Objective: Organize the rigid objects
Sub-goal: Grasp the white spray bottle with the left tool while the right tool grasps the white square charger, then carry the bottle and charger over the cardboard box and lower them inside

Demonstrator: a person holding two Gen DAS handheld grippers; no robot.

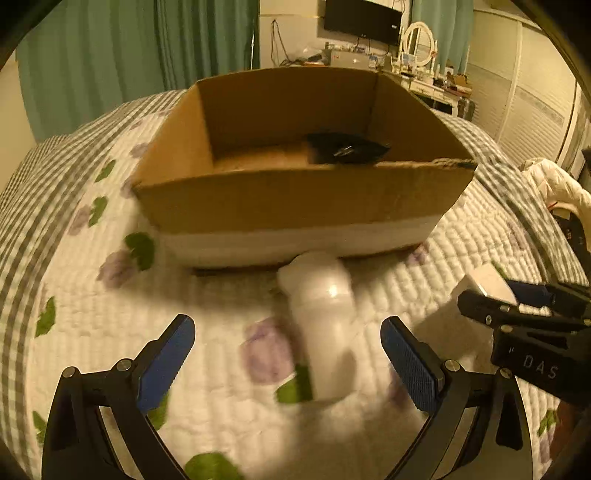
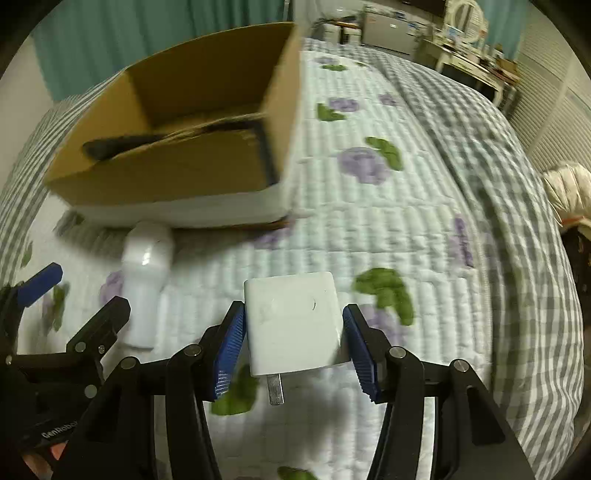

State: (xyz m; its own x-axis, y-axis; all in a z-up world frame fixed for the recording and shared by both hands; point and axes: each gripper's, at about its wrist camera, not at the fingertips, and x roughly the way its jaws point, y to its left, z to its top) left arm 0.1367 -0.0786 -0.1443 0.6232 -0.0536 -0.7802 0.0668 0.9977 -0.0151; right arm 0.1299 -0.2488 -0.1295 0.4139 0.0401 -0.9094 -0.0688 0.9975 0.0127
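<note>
At 12 o'clock of my open left hand-held gripper: white plastic bottle on quilted bed, long axis toward brown cardboard box; right hand-held gripper clamps white square charger.

A home bedroom; a quilt with purple flowers covers the bed; green curtains, a wall TV and a dressing table with mirror stand behind.

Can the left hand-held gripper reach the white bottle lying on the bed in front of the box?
Probably yes. The left hand-held gripper is open, and the white bottle lies between its fingers with nothing between. The cardboard box is just behind the bottle's cap, so there is little room beyond.
</note>
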